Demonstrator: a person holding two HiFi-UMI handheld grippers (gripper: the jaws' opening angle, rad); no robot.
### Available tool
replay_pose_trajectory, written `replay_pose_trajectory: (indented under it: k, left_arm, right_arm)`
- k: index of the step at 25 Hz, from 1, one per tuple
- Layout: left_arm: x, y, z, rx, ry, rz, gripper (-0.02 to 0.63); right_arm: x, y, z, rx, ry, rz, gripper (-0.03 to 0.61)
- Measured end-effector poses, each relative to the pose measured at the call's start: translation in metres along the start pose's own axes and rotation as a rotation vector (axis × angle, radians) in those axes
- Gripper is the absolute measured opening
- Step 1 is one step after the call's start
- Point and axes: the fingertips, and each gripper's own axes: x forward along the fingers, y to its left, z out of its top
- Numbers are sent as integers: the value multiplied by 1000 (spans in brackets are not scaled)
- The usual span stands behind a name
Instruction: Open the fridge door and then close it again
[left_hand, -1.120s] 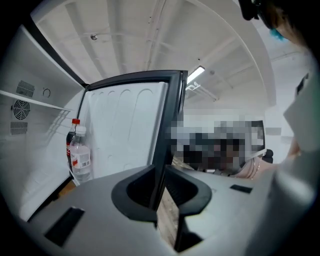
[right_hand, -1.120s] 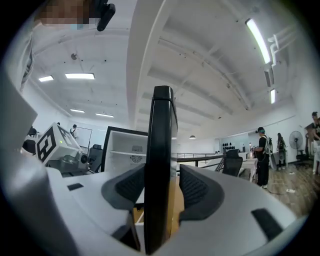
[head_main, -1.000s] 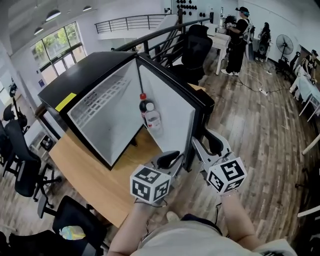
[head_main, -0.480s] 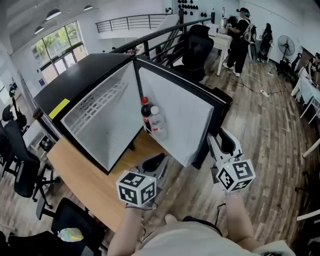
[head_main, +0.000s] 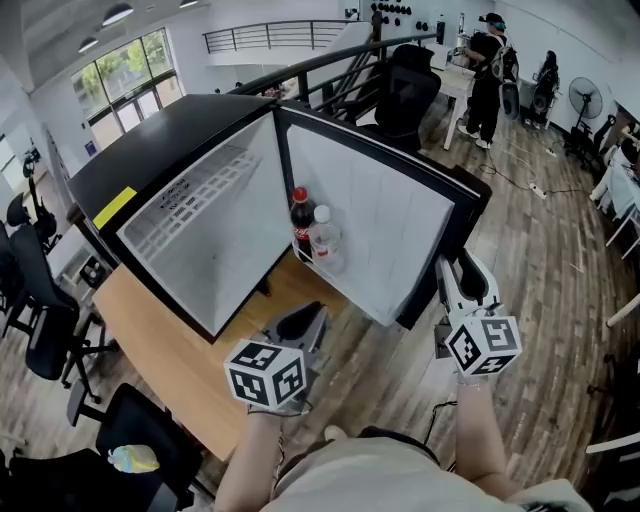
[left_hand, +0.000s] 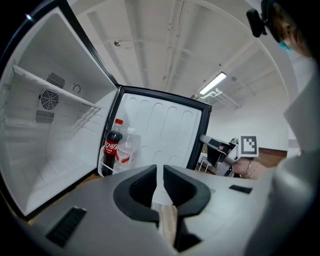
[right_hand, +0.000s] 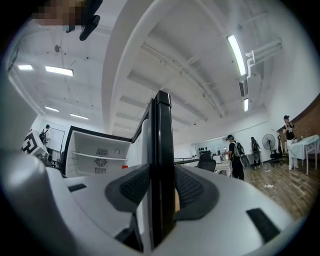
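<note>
At the bottom of the head view, the left gripper (head_main: 304, 320) hovers over the front edge of the wooden table (head_main: 185, 365), just left of centre. Its jaws have just been closing and now stand a narrow slit apart with nothing between them, only floor and table edge showing through the gap in its own view. Lower right, the right gripper (head_main: 458, 276) is clamped on the free edge of the fridge door (head_main: 385, 225) – its jaws have just been closing, and its own view shows the black door edge running upright between the pads, pressed on both sides. The door is swung wide open, its white inner face turned to the camera, and it fills the middle of the frame. In the rack low on the hinge side of the door stand a red-capped cola bottle (head_main: 300, 224) and a clear water bottle (head_main: 326, 241), upright and touching each other. Left of them the black fridge (head_main: 150, 150) sits on the table with its white inside bare except for a wire shelf (head_main: 190, 203). Behind it, at upper centre, is a black office chair (head_main: 410, 95) beside a dark railing (head_main: 300, 75). In the far upper right a person (head_main: 488, 70) stands at a white desk, a pedestal fan (head_main: 583, 100) beyond them.
</note>
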Motion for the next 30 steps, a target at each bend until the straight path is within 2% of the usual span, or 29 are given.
replay_pose_trajectory:
  k: [9,17,22,30]
  left_arm:
    - [1,24,5,42,-1,85,41]
    - [-1,40,13,18,-24,137,41]
    - [-3,42,10,-7,-28,144,41]
    - [-6,40,9,-1,-12,138,40]
  right_arm:
    - [10,-17,-3,17,-12,-37,137]
    - [21,-34,-4,47,-10,-54,135]
    - [24,-40,-5,50,-6,-57,133]
    - [24,-41,-5,47,16,-28,133]
